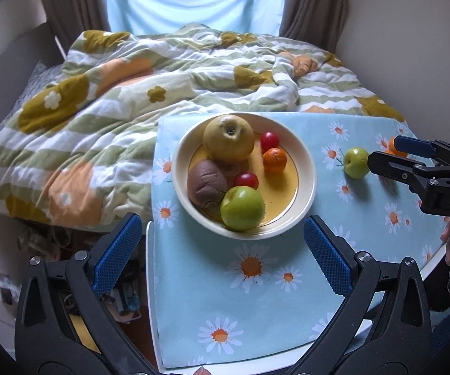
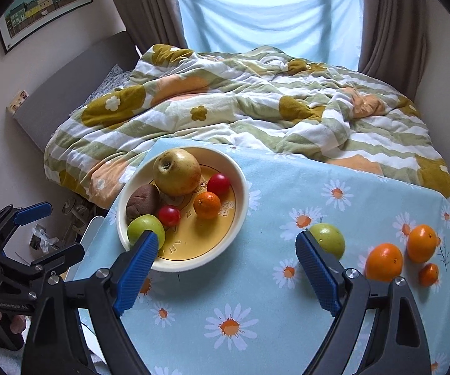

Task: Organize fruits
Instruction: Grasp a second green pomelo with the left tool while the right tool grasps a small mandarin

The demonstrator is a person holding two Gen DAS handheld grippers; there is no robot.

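Right tool (image 2: 226, 276) wide open, empty

The left tongs (image 1: 221, 250) are standing wide open over the near tabletop (image 1: 256, 306), gripping nothing. Just beyond them the bowl (image 1: 306, 187) is holding a yellow apple (image 1: 228, 137), a brown bun (image 1: 206, 184), a green apple (image 1: 242, 207), two red tomatoes (image 1: 269, 140) and a small orange (image 1: 274, 160). A second green apple (image 1: 356, 162) is lying right of the bowl, beside the right tongs (image 1: 381, 151), which are parted and empty. A rumpled quilt (image 1: 100, 118) is covering the bed on the far side.
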